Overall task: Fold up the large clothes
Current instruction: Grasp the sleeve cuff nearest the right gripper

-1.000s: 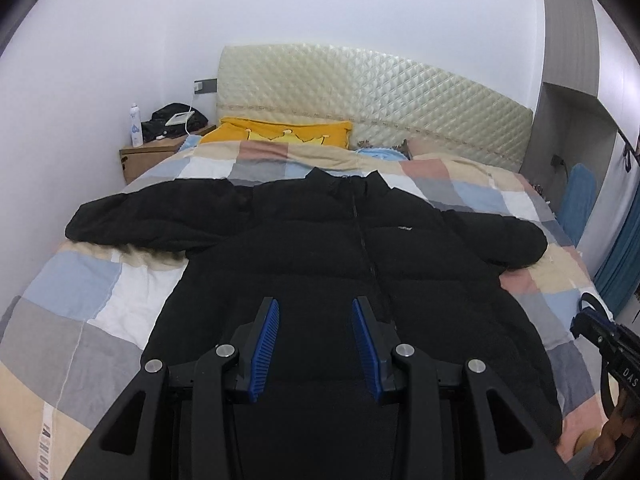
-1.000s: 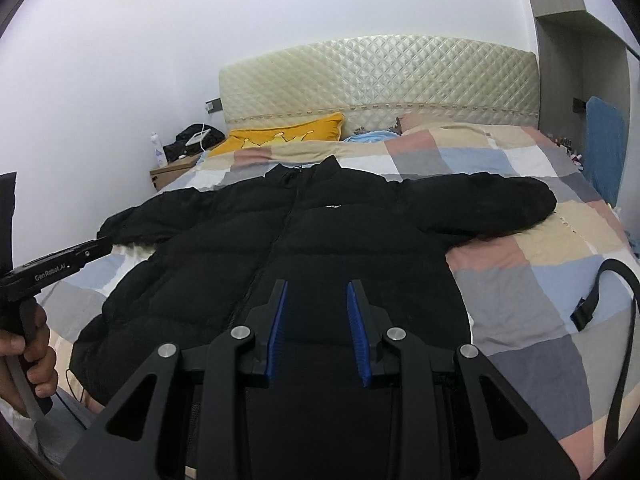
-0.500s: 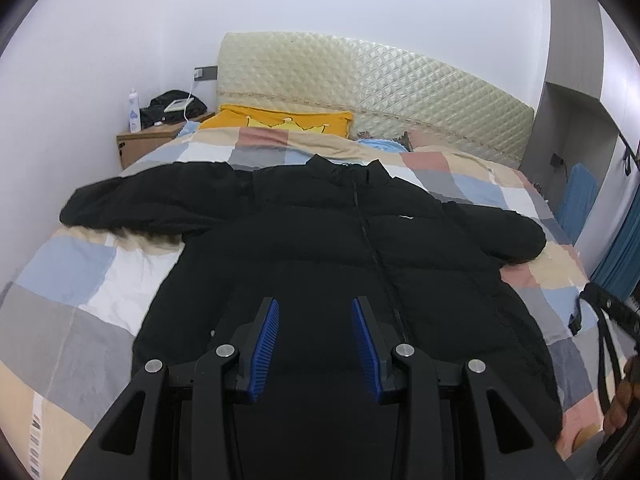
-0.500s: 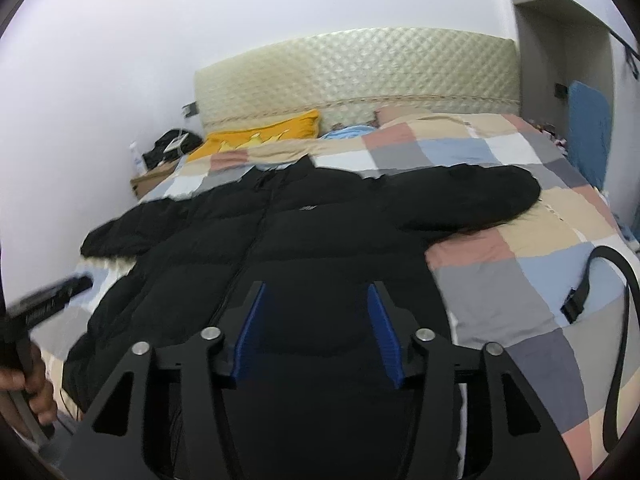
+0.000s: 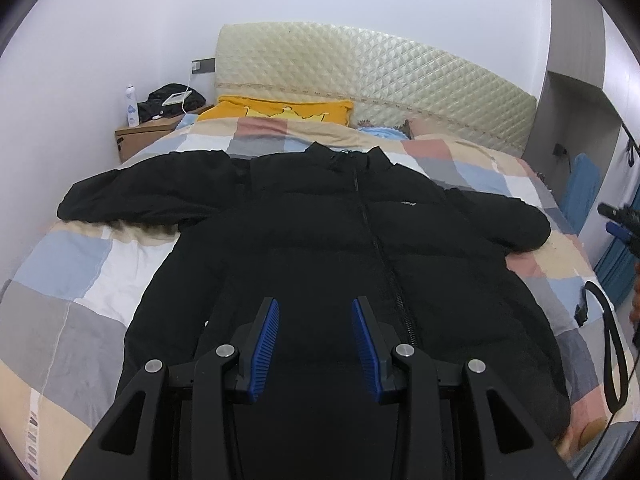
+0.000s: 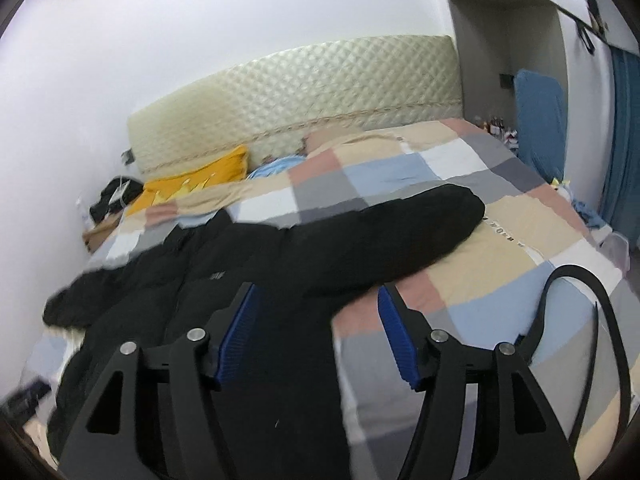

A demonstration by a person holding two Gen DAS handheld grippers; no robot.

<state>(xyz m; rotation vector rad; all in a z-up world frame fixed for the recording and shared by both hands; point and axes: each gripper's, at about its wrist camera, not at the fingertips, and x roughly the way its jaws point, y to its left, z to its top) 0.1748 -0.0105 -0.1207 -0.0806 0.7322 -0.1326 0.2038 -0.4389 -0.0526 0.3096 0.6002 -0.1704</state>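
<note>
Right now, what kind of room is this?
A bedroom, most likely: a bed with a checked quilt, a padded headboard and a wooden nightstand. The black puffer jacket lies spread on the quilt.

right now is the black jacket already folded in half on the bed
No, the black jacket lies spread flat and zipped on the checked bedcover, with both sleeves stretched out to the sides.

Bedroom with a checked quilt and padded headboard

A patchwork quilt (image 5: 80, 264) covers the bed below a cream quilted headboard (image 5: 400, 76). A yellow pillow (image 5: 280, 109) lies against it. On the wooden nightstand (image 5: 140, 136) stand a white bottle (image 5: 131, 111) and a black bundle (image 5: 172, 98). A black strap (image 6: 580, 320) loops over the quilt's edge.
</note>
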